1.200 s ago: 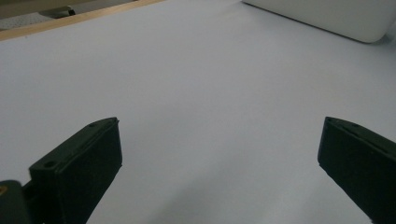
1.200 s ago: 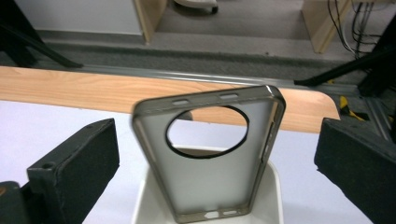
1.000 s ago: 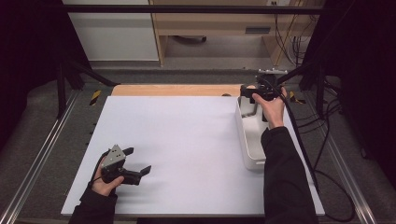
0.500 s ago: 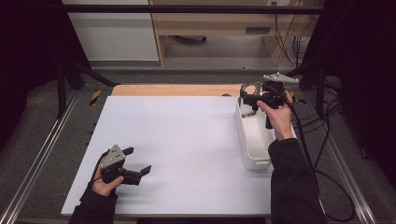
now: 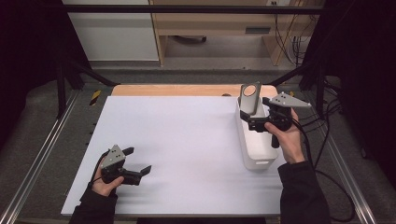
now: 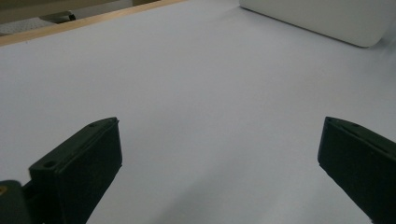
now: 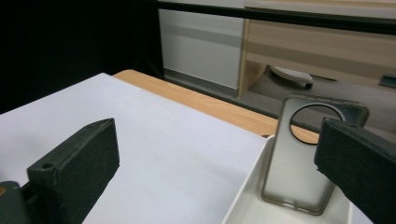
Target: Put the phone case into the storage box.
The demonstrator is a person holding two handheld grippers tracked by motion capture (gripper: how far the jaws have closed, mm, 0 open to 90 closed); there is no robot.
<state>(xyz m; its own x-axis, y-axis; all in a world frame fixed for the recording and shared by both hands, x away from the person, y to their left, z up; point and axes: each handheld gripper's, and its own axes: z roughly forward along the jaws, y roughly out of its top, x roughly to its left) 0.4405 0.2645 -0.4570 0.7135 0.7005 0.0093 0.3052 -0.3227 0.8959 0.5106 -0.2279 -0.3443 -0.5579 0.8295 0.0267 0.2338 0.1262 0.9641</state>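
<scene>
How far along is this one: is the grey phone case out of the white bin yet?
Not yet. Done: nothing finished; the phone case stands on end inside the white bin. In hand: the right gripper is at the bin, jaws open, one jaw beside the case, not clamped. The left gripper rests open on the table. Left: probably gripping the case and lifting it out.

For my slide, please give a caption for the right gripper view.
Open right gripper facing a grey phone case standing in a white bin.
</scene>
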